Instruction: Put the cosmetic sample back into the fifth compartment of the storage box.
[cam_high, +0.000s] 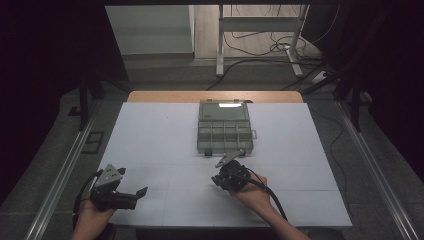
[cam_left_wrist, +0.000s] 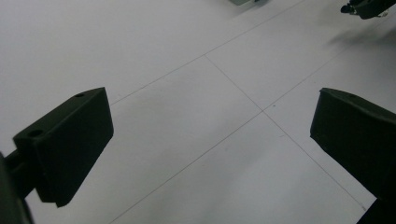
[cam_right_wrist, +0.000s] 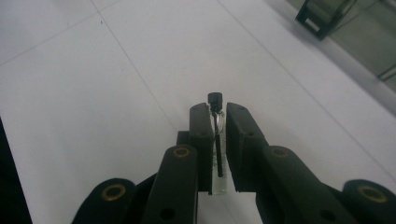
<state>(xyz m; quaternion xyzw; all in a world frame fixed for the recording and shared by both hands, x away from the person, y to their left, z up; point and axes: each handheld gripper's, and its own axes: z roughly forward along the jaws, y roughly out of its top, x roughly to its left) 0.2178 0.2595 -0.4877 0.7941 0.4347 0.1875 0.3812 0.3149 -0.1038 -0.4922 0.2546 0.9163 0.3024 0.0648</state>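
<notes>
Right gripper (cam_right_wrist: 217, 122): jaws closed to a narrow gap on a small clear vial (cam_right_wrist: 218, 154) with a black cap, the cap end protruding just beyond the jaw tips; in the high view this gripper (cam_high: 227, 176) is held by the right hand (cam_high: 254, 192) over the white table (cam_high: 150, 150), just in front of the near edge of a grey compartment box (cam_high: 224, 127). Left gripper (cam_left_wrist: 210, 135): jaws spread wide, nothing between them but bare table surface, not touching anything; high view places it (cam_high: 141, 191) near the table's front left corner, well apart from the box.
</notes>
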